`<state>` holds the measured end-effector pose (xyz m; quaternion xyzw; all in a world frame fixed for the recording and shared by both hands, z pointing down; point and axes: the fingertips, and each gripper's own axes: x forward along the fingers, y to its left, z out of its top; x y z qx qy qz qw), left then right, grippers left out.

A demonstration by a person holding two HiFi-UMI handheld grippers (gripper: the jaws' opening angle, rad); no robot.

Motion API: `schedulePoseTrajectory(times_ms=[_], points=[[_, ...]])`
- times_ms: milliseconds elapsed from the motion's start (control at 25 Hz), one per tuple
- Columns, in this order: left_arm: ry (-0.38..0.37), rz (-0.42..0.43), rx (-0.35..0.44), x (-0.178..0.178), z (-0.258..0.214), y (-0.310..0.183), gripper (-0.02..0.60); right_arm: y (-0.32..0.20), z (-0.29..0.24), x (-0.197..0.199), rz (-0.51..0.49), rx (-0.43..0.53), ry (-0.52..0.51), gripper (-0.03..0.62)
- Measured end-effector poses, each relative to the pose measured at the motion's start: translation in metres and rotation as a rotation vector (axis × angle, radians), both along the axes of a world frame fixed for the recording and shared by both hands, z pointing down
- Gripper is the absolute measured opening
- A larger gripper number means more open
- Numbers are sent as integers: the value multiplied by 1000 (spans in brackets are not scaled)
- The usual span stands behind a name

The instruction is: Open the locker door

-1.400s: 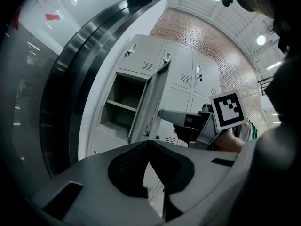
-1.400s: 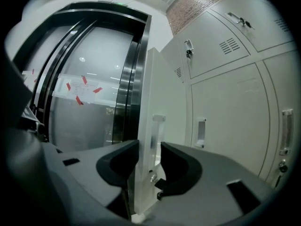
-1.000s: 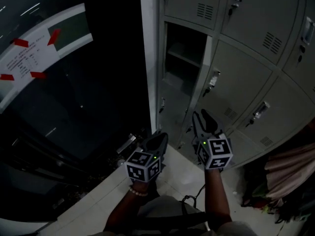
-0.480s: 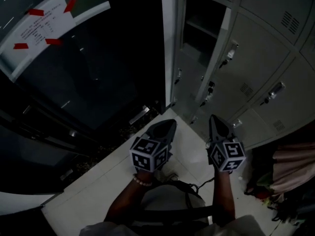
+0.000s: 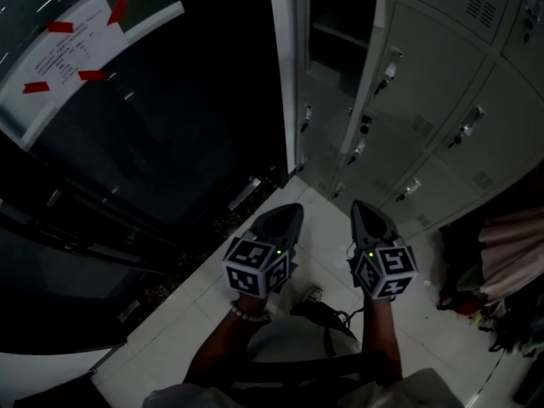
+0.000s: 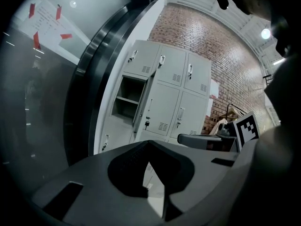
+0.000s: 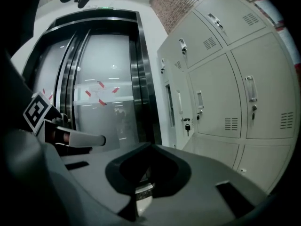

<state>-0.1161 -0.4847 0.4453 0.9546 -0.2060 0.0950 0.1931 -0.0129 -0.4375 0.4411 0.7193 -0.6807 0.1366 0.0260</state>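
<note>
The grey locker bank (image 5: 425,100) stands ahead at the upper right. One compartment in its left column (image 5: 338,32) is open, with a shelf inside, and its door (image 5: 367,83) is swung out edge-on to me. Both grippers hang low over the floor, well short of the lockers. My left gripper (image 5: 291,214) is shut with nothing in it, and so is my right gripper (image 5: 360,211). In the left gripper view the open compartment (image 6: 126,97) and its door (image 6: 143,102) show beyond the closed tips (image 6: 149,143). The right gripper view shows closed locker doors (image 7: 221,102) and a hanging key (image 7: 187,125).
A dark lift door with a paper notice taped in red (image 5: 85,36) fills the left. White floor tiles (image 5: 195,321) lie underfoot, with a cable (image 5: 327,317) near my feet. Clothes and bags (image 5: 510,262) pile up at the right by the lockers.
Both grippers have drawn back from the lockers and dropped lower in view. The right gripper's jaws, apart a second ago, have come together. The open locker now sits farther up the picture.
</note>
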Motion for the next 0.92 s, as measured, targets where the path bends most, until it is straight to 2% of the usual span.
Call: schedulePoseTrajectory(times_ms=[360,640,920], points=[[45,73,-7,-30,-8,18,-8,21,-20,-46,75,2,30,0],[65,106,-6,-36,-15,27,-8,34,-23,-55,106,-7,45,0],[70,101,1,-40,-19,26,-8,31,-23,-58,101,-6,47,0]])
